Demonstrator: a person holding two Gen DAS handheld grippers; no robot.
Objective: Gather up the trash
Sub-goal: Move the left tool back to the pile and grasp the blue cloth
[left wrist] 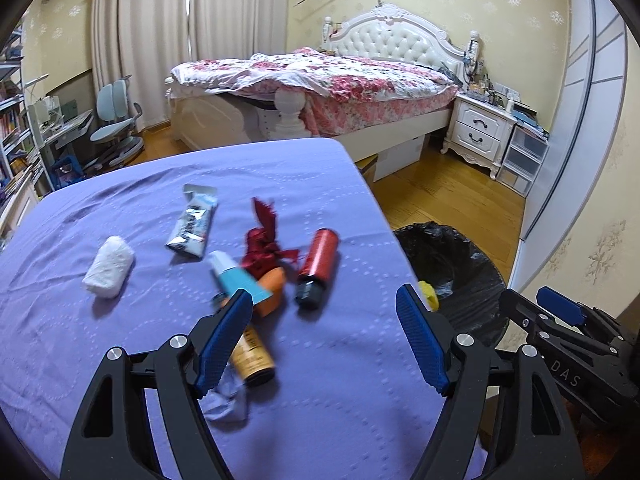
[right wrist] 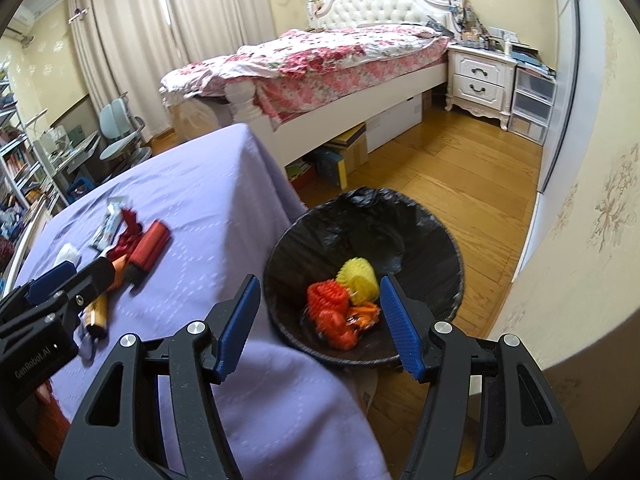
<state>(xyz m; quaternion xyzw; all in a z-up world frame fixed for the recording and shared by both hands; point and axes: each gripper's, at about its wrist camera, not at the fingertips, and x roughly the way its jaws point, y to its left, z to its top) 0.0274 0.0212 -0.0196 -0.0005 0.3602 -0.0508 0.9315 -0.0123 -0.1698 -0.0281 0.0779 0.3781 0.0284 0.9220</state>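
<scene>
Both the left gripper and the right gripper have jaws spread and empty, trash lies just past the left jaws, and the round bottle beside them could roll off the tabletop if bumped.

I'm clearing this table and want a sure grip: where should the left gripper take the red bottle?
Grip the red bottle across the middle of its ribbed body, coming down from above with the left gripper open. It lies flat on the purple cloth, dark cap toward the camera, with bare cloth on its right; the red ribbon crowds its left.
</scene>
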